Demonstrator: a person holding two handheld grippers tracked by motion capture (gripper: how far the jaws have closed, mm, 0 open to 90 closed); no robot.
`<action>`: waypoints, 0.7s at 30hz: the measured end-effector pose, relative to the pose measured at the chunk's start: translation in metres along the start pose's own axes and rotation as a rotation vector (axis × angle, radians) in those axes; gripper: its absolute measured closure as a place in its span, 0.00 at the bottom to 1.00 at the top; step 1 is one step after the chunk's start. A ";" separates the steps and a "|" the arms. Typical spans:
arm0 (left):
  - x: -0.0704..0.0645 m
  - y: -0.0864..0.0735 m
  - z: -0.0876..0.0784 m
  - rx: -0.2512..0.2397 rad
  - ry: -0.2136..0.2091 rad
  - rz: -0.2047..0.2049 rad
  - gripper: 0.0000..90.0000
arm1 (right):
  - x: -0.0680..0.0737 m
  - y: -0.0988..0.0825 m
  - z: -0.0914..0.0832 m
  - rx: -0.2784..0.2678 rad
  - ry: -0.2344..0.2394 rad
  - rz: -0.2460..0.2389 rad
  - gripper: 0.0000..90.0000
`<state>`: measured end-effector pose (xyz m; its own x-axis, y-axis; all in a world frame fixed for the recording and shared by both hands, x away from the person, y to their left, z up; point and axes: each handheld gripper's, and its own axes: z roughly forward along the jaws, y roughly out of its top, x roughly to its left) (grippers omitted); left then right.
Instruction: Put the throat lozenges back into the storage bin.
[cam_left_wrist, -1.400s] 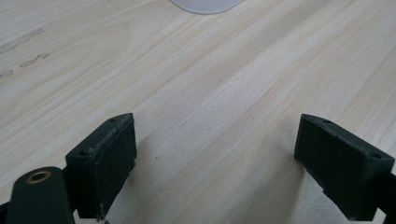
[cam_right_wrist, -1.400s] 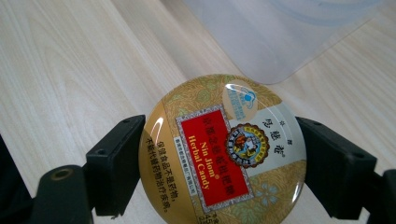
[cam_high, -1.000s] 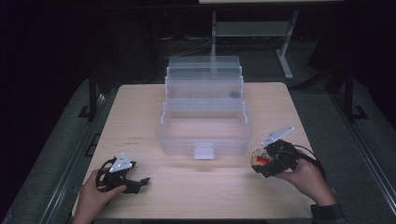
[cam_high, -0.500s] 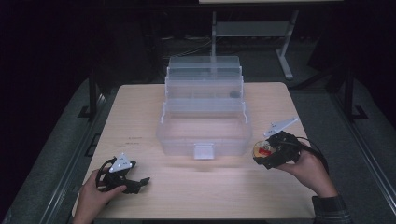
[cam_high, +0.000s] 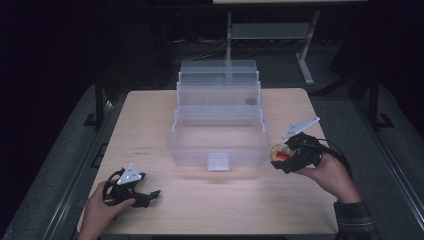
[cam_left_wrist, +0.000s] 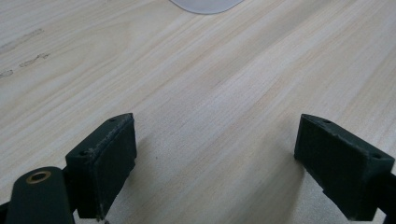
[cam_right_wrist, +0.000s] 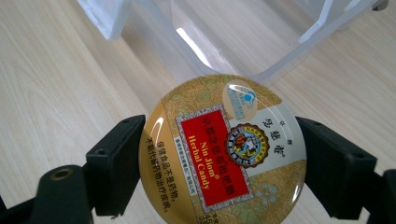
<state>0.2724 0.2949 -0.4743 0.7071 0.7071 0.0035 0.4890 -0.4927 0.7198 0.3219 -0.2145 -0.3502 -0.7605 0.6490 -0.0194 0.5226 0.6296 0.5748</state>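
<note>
Right gripper (cam_right_wrist: 219, 163) clamped on round candy tin (cam_right_wrist: 224, 151), clear tiered organizer box (cam_high: 218, 120) just ahead. Left gripper (cam_left_wrist: 219, 163) released, jaws wide over bare table (cam_left_wrist: 210, 84).

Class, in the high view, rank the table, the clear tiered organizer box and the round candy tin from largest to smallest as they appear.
1. table
2. clear tiered organizer box
3. round candy tin, held in the right gripper, clearly smallest.

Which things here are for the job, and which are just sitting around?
For the job:
candy tin, gripped by the right hand-held gripper
clear tiered plastic box, open beside it

Just around:
left hand-held gripper, open, idle on the table
metal stand behind
</note>
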 end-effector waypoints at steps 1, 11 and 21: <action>0.000 0.000 0.000 0.000 0.000 0.000 0.13 | -0.001 0.001 0.000 -0.001 0.002 -0.001 0.22; 0.000 0.000 0.000 -0.002 0.000 -0.002 0.13 | -0.005 0.013 0.000 -0.003 0.000 -0.002 0.22; 0.000 0.000 0.000 -0.002 0.000 -0.002 0.13 | -0.010 0.025 0.002 -0.004 0.002 -0.005 0.22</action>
<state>0.2723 0.2947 -0.4744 0.7058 0.7084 0.0021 0.4896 -0.4900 0.7212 0.3434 -0.2041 -0.3370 -0.7637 0.6452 -0.0203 0.5175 0.6308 0.5782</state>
